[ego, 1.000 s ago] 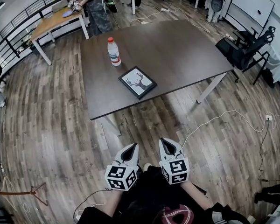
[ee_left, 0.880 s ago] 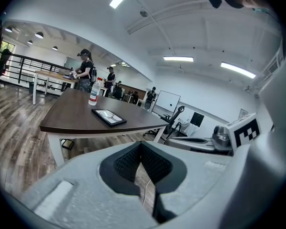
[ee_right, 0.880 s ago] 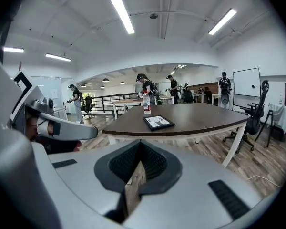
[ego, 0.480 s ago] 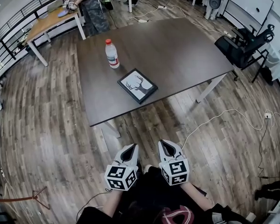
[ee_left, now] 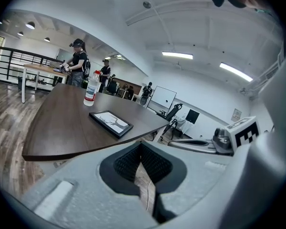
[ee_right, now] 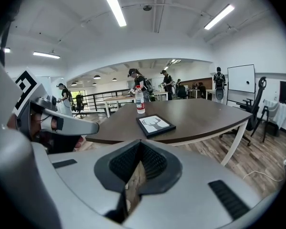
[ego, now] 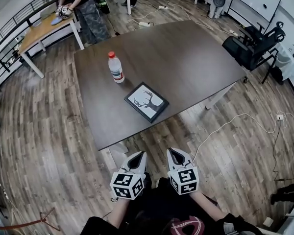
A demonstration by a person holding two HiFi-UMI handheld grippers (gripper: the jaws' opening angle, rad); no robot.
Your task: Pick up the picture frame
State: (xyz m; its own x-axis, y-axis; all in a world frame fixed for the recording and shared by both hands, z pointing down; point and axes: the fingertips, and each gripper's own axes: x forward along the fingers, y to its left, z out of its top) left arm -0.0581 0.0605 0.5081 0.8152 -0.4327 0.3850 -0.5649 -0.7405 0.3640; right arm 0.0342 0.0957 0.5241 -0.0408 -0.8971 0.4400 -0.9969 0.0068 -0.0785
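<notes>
Wooden plank floor (ego: pixel 49 131) fills most of the head view, and a big dark brown table (ego: pixel 186 58) stands on it in the middle, its near edge just ahead of the person's two grippers. A lighter desk (ego: pixel 39 28) stands at the far left by a black railing, and another person (ego: pixel 85 4) works at its right end. A black office chair (ego: pixel 250 45) sits just off the table's right end. The left gripper (ego: pixel 140 154) and right gripper (ego: pixel 173 151) are held side by side, near and low in the scene, both short of the table and over the floor, touching nothing. Each gripper's own view shows its jaws pressed together with nothing between them, only a thin slit of floor showing through. The frame (ego: pixel 146 102) lies flat on the table near its near edge, well apart from both grippers; it has a black border and a pale picture of a deer's head with antlers, and it is turned at an angle to the table edge. A clear bottle (ego: pixel 115 67) with a red cap and a white label stands upright just beyond the frame, to its left. A thin white cable (ego: pixel 235 121) trails across the floor at the right.
</notes>
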